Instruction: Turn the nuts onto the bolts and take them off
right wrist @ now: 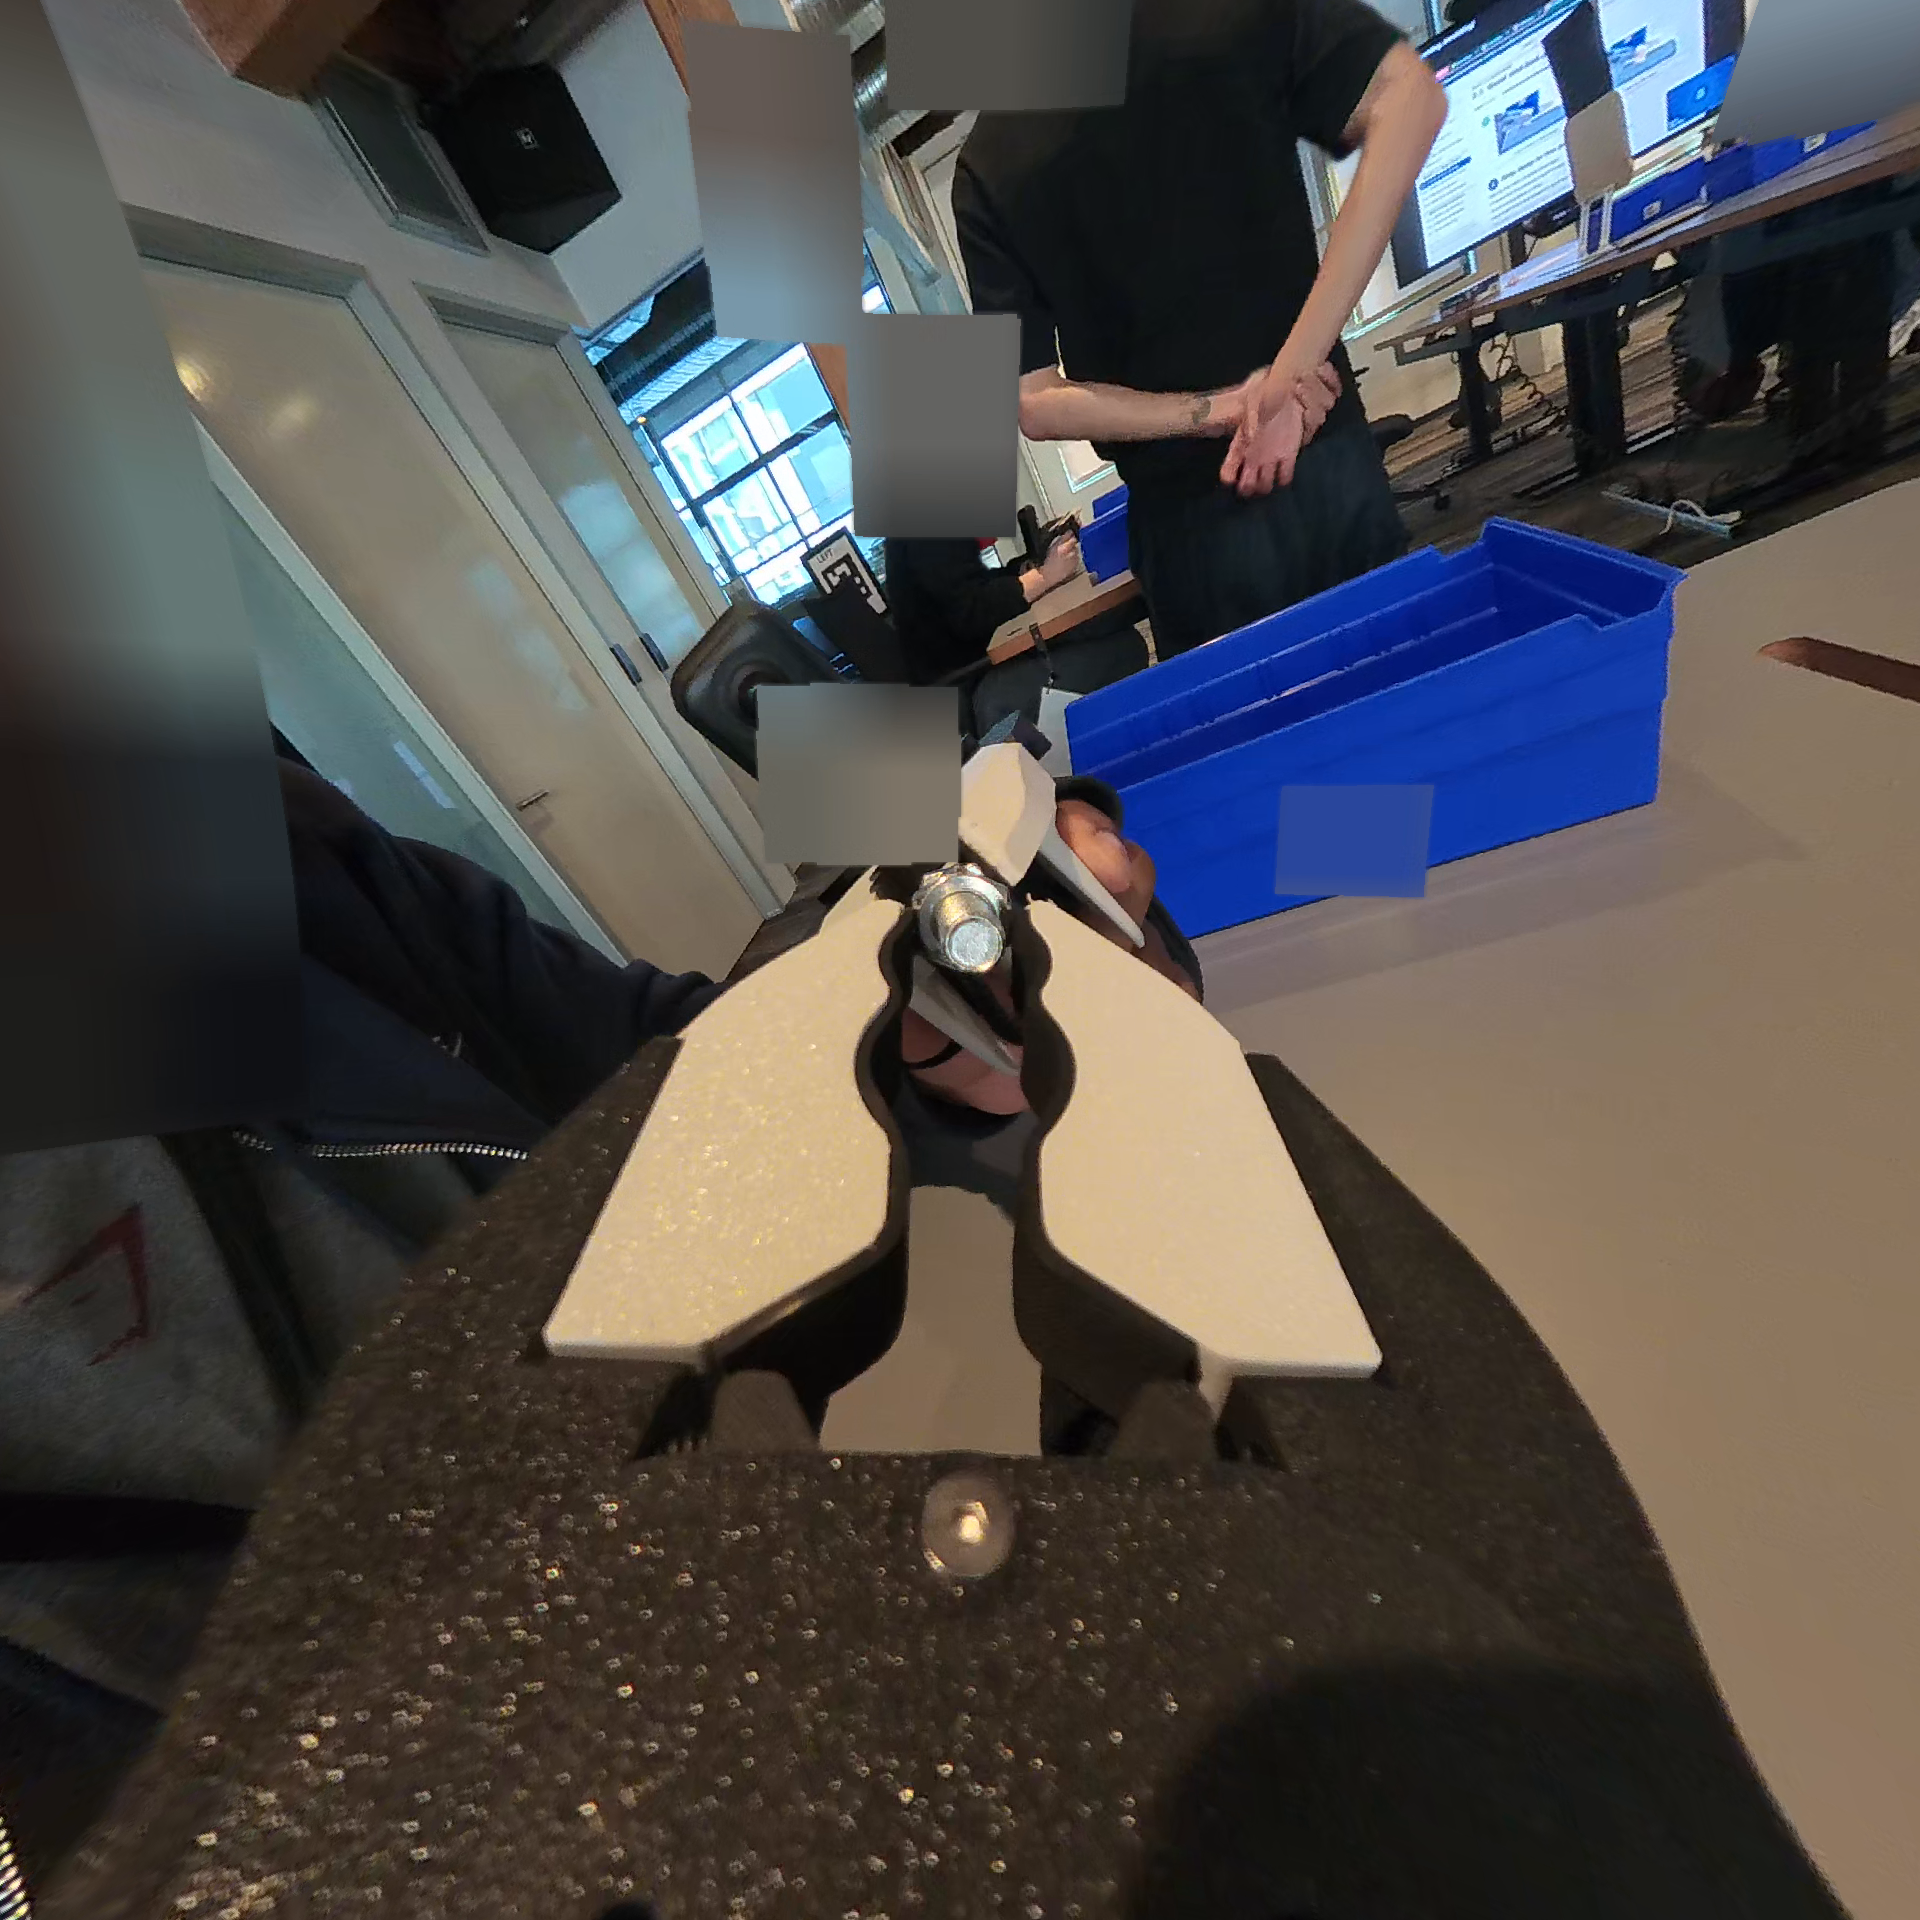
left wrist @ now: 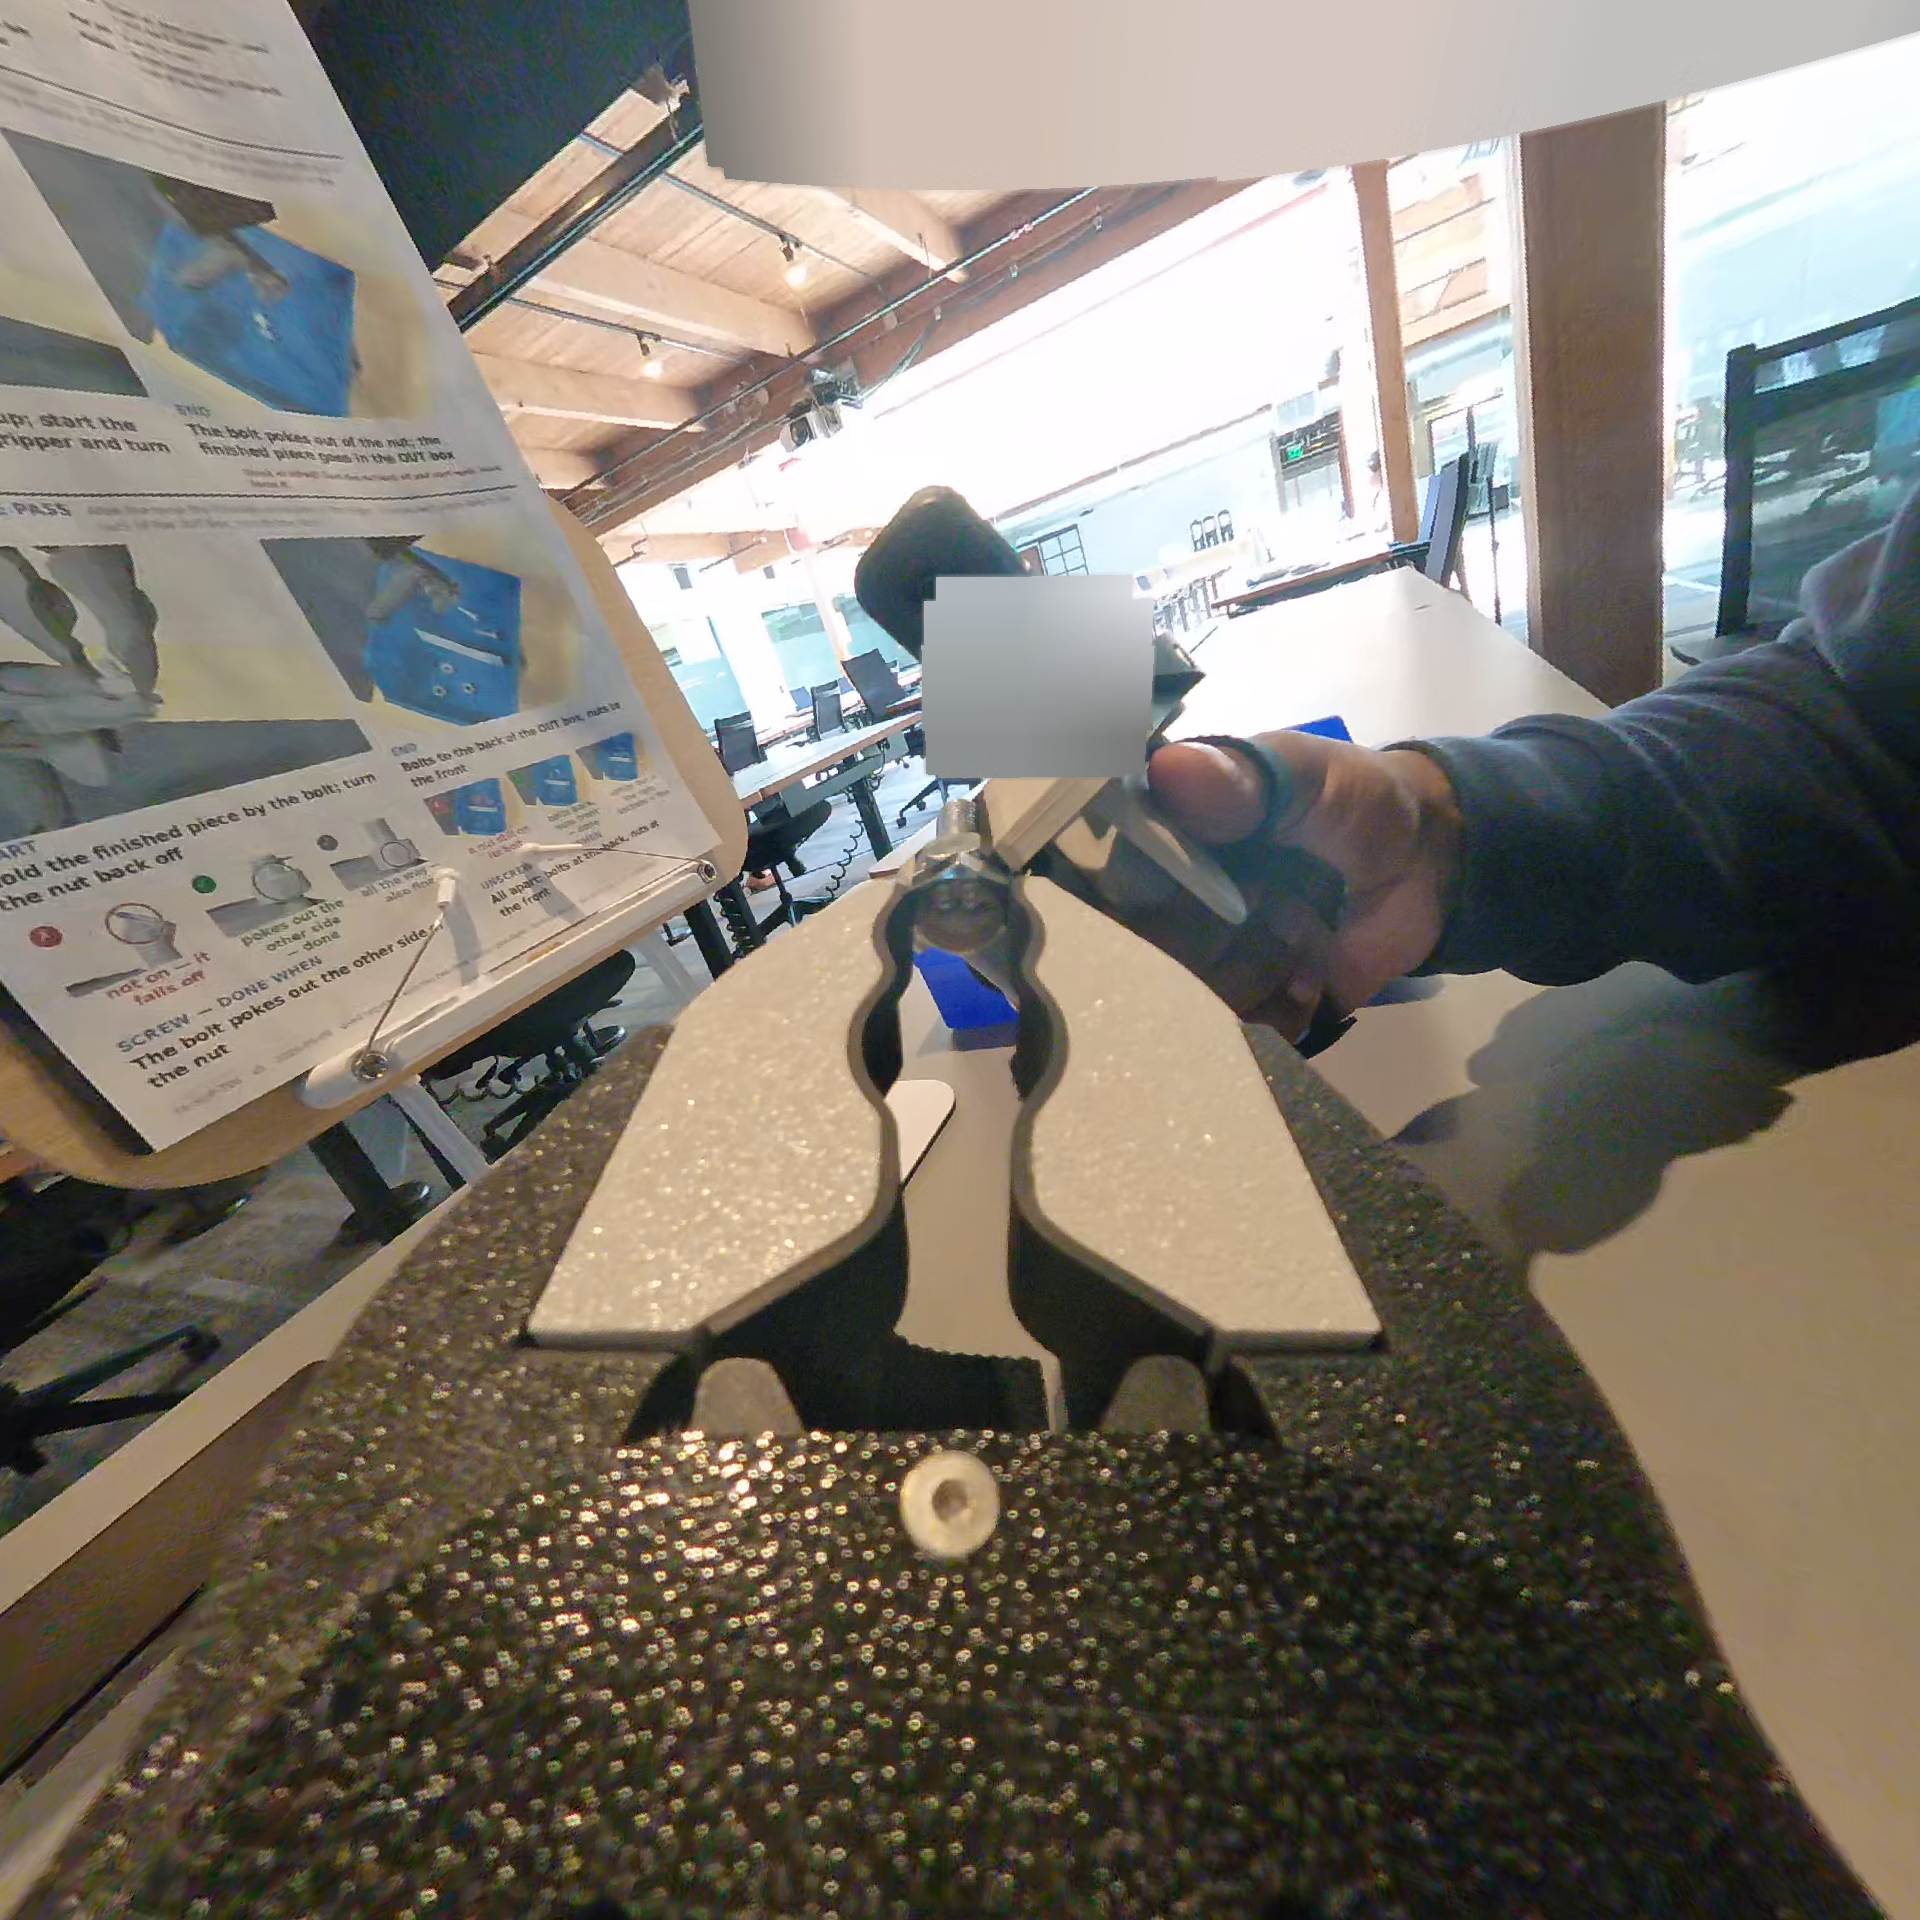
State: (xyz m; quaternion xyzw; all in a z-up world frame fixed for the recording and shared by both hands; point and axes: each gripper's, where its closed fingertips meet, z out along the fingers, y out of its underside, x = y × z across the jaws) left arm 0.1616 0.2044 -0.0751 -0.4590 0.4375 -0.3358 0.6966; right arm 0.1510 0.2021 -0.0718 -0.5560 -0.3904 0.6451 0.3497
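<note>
Held above the tabletop (right wrist: 1558, 1091), the left tool (left wrist: 958, 914) clamps the bolt (left wrist: 954, 920) head, the right tool (right wrist: 961, 935) grips the nut (right wrist: 954, 902), shaft tip already poking through.

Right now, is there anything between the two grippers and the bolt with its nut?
Nothing visible. The left gripper is closed on the bolt, and the right gripper is closed around the nut at its threaded end. Both already touch the piece, held above the table, apart from the blue bin.
</note>
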